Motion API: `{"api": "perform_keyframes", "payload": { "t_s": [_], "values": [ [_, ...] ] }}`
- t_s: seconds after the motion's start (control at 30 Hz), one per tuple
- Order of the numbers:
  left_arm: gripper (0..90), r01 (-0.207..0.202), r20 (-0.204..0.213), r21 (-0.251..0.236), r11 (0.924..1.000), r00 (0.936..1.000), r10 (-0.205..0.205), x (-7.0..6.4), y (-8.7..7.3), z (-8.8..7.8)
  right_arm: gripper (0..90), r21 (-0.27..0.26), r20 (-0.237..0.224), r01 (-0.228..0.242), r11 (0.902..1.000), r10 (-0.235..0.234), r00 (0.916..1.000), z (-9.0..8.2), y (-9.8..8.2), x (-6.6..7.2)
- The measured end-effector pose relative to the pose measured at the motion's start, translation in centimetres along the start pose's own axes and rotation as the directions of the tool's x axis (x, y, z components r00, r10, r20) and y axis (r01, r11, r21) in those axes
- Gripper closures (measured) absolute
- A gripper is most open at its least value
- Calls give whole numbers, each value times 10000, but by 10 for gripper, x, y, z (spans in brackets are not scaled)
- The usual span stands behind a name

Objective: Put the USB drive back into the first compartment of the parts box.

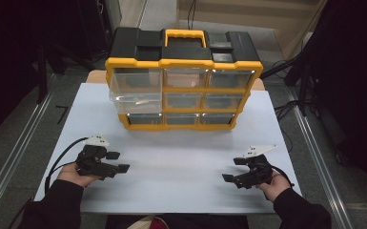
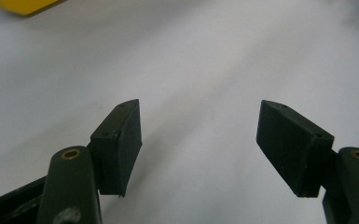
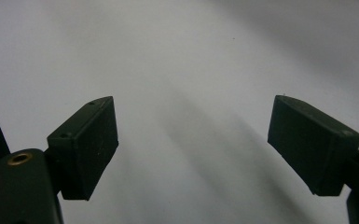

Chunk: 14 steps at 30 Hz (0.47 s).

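A yellow-and-black drawer organizer (image 1: 183, 78) stands at the far middle of the white table (image 1: 181, 157), and nearer the person, well apart from it, the left gripper (image 1: 117, 161) and right gripper (image 1: 234, 169) both sit released, jaws spread over bare tabletop.

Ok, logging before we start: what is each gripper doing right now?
Left gripper: open, holding nothing.
Right gripper: open, holding nothing.

The desk (image 1: 181, 162) top looks smooth, matt and white. At 12 o'clock, the organiser (image 1: 183, 78) is glossy yellow and black plastic with clear plastic drawers (image 1: 136, 88). Each hand-held gripper's jaws are matt black.
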State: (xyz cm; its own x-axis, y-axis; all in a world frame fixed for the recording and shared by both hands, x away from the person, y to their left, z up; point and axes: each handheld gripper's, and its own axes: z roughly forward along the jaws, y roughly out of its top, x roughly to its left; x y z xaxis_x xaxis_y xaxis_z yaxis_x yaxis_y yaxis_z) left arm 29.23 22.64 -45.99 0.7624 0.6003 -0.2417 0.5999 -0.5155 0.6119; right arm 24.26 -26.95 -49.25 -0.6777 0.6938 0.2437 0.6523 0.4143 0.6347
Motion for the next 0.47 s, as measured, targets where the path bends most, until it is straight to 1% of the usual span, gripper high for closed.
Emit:
{"api": "perform_keyframes", "payload": {
  "t_s": [0.07, 0.17, 0.23, 0.37, 0.47],
  "values": [
    [323, 83, -89, -33, 10000, 9999, -83, 1, -2, -2, 142, -5, -1, -10, 10000, 10, 10000, 0, 0, 0],
    [323, 195, -114, -6, 9998, 9997, -195, 3, -4, -2, 142, -18, -16, 23, 10000, -23, 10000, 1, 0, 0],
    [323, 189, -170, 25, 9998, 9997, -189, 4, -4, -2, 142, -5, -17, 25, 10000, -25, 10000, 1, 0, 0],
    [323, 143, -112, 62, 9999, 9998, -142, 3, -4, -1, 142, 20, -15, 31, 10000, -31, 10000, 1, 0, 0],
    [323, 131, -147, 82, 9999, 9998, -129, 3, -4, -1, 142, 38, -65, -56, 10000, 57, 10000, 1, 0, 0]
  ]
}}
